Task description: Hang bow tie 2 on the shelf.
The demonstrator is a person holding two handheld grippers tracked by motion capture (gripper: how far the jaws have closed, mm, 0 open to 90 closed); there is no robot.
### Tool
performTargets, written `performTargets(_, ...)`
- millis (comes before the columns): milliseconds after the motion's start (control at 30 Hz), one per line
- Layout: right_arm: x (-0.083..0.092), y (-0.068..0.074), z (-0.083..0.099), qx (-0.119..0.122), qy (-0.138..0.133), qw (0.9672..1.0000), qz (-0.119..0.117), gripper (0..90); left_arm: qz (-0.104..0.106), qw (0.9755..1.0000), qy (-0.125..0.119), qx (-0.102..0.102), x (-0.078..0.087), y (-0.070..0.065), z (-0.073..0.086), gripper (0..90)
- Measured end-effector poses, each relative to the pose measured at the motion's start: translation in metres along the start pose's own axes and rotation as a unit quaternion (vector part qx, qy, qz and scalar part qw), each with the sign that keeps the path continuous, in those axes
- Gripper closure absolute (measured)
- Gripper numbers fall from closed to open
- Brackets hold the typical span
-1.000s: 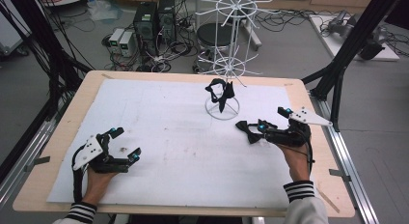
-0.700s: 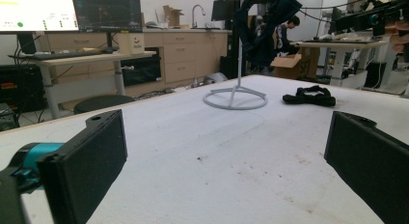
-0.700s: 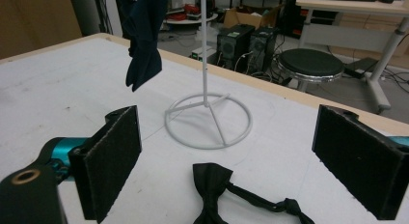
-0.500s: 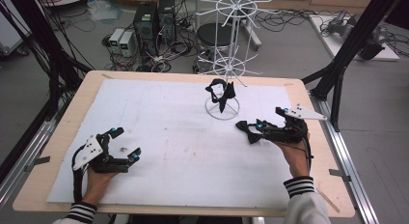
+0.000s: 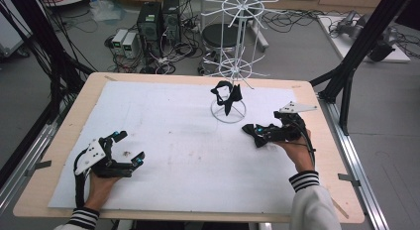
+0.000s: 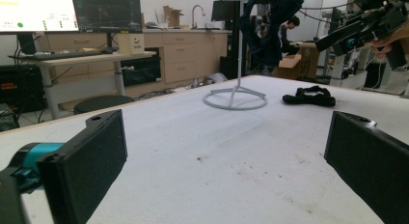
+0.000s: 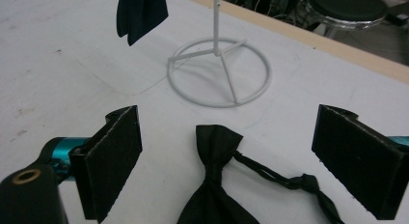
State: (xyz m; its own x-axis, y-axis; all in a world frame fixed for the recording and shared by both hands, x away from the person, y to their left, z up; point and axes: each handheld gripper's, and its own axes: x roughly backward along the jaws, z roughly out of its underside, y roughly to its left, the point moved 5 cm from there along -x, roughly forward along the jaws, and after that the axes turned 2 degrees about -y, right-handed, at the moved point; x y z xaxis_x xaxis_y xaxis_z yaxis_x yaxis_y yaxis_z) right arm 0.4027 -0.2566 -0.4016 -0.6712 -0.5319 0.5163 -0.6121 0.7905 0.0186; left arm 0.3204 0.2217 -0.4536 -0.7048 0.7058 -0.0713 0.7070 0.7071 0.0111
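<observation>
Black bow tie (image 7: 212, 185) between spread right gripper (image 7: 231, 161) fingers, left gripper (image 5: 130, 146) fingers open, no legible writing.

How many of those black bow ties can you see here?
2. One bow tie on the sheet lies between the open jaws of the right gripper; one hanging bow tie is on the white wire stand. None seems hidden.

A lab: computer towers (image 5: 157, 22) and cables on the floor, monitors (image 6: 106, 11) on a desk (image 6: 72, 60), black rig struts (image 5: 366, 41).
</observation>
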Motion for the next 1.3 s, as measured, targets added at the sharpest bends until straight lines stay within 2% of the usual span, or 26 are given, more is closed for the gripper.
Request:
performTargets(100, -0.007, 0.0, 0.003, 0.008, 0.028, 0.9996, -0.002, 10.9, 0.001, 1.0, 0.001, -0.001, 0.0, 0.0, 0.0, 1.7)
performTargets(133, -0.008, 0.0, 0.004, 0.007, 0.036, 0.9993, -0.003, 14.4, 0.0, 1.0, -0.001, 0.0, 0.0, 0.0, 0.0, 1.8)
performTargets(200, -0.012, -0.001, 0.006, 0.005, 0.053, 0.9986, -0.008, 15.0, 0.0, 1.0, 0.0, 0.0, 0.0, 0.0, 0.0, 1.8)
performTargets(367, -0.02, -0.001, 0.009, 0.006, 0.082, 0.9965, -0.013, 17.7, 0.0, 1.0, -0.001, 0.0, 0.0, 0.0, 0.0, 1.8)
performTargets(467, -0.023, -0.001, 0.01, 0.015, 0.103, 0.9945, -0.012, 19.1, 0.0, 1.0, 0.0, 0.0, 0.0, 0.0, 0.0, 1.7)
performTargets(600, -0.028, 0.0, 0.01, 0.009, 0.117, 0.993, -0.017, 23.5, 0.001, 1.0, -0.001, -0.001, 0.0, 0.0, 0.0, 1.8)
performTargets(767, -0.033, -0.003, 0.017, 0.008, 0.147, 0.9889, -0.016, 25.3, 0.0, 1.0, -0.001, -0.001, 0.0, 0.0, 0.0, 1.8)
performTargets(1133, -0.046, 0.001, 0.026, 0.02, 0.199, 0.9796, -0.019, 41.2, 0.0, 1.0, -0.001, 0.0, 0.0, 0.0, 0.0, 1.8)
performTargets(1167, -0.049, 0.001, 0.027, 0.021, 0.197, 0.9798, -0.023, 42.0, 0.001, 1.0, 0.0, 0.0, 0.0, 0.0, 0.0, 1.8)
performTargets(1300, -0.052, 0.0, 0.029, 0.023, 0.211, 0.977, -0.017, 45.5, 0.001, 1.0, 0.0, 0.0, 0.0, 0.0, 0.0, 1.7)
